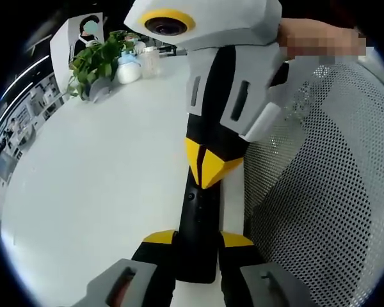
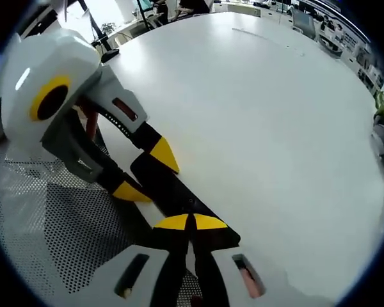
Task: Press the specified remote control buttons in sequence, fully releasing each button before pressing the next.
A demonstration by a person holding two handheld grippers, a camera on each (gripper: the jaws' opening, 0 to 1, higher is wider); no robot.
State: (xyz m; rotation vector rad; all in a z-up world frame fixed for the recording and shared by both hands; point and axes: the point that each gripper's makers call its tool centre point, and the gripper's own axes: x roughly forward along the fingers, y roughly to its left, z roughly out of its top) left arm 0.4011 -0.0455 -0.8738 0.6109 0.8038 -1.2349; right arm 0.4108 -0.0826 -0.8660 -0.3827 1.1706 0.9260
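Note:
A slim black remote lies lengthwise between the yellow-tipped jaws of my left gripper, which is shut on its sides at the near end. From above, my right gripper comes down with its yellow tips closed together and touching the remote's top face. In the right gripper view, my right gripper is shut with its tips resting on the remote. The left gripper enters from the left and clamps the remote from both sides. The buttons are hidden under the tips.
The white table stretches left and away. A potted plant and a white bottle stand at its far edge. A grey mesh chair sits close on the right; that chair lies lower left in the right gripper view.

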